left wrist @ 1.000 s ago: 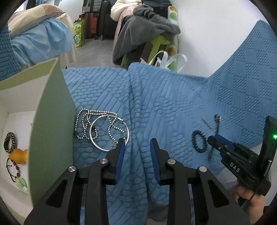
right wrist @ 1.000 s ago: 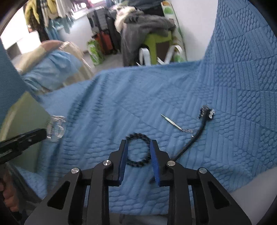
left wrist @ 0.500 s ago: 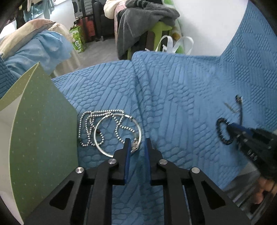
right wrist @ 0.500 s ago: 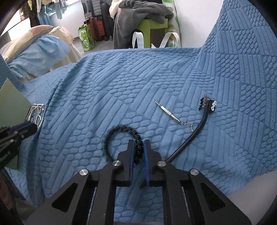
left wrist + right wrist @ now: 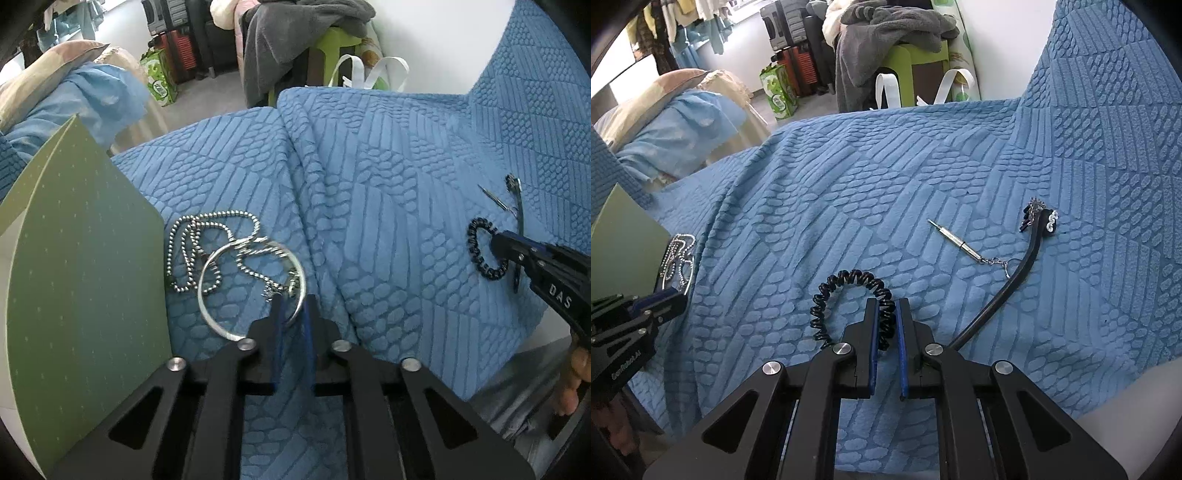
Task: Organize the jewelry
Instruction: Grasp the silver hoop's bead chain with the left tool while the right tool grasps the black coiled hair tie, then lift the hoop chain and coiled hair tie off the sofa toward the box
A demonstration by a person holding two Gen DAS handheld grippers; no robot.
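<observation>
You've got the left hand-held gripper (image 5: 293, 314) pinching the bangle (image 5: 251, 288) at its 4 o'clock edge, and the right hand-held gripper (image 5: 886, 314) clamped on the coil bracelet (image 5: 849, 291), both ready for boxing.

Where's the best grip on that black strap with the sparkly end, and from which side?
Grip the black strap mid-length from above, tongs closing across its width. It lies flat and narrow on the blue blanket; the middle stays clear of the keychain screwdriver ring.

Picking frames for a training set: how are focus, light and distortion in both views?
Left wrist view: strong fisheye bending with dark corners, silver bangle and ball chain sharp, soft daylight, no harsh glare. Right wrist view: same barrel distortion, black coil bracelet crisp between the tool's pads, faint shadows on the blue blanket, far room slightly soft.
</observation>
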